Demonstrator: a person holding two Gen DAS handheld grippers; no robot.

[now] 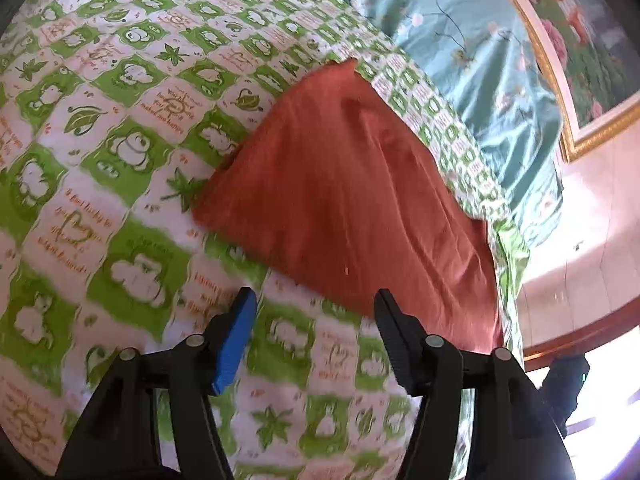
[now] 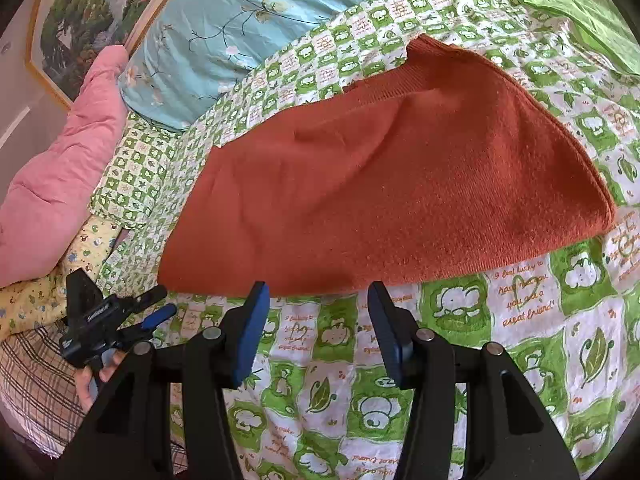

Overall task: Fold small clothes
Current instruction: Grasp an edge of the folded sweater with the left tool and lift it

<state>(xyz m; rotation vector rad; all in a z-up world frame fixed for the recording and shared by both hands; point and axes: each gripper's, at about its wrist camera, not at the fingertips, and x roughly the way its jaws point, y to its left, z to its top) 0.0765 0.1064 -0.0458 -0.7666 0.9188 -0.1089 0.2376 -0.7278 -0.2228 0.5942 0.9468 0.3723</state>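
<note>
While both hand-held grippers hang with fingers apart, the sweater (image 2: 380,184) lies folded on the bed (image 2: 520,320).

Seen from the right wrist, the right hand-held gripper (image 2: 316,300) holds nothing, and the sweater's near edge sits just ahead of its fingertips, the rust knit spreading away toward the teal quilt (image 2: 224,28) and pink pillow (image 2: 60,168). Low at that view's left edge, the left hand-held gripper (image 2: 160,304) shows small in a hand (image 2: 90,380), well apart from the sweater. From the left wrist, the left hand-held gripper (image 1: 316,300) is likewise spread and empty; the sweater (image 1: 344,184) lies ahead and to the right, its near edge close to the right finger, green-checked sheet (image 1: 132,128) to the left.
</note>
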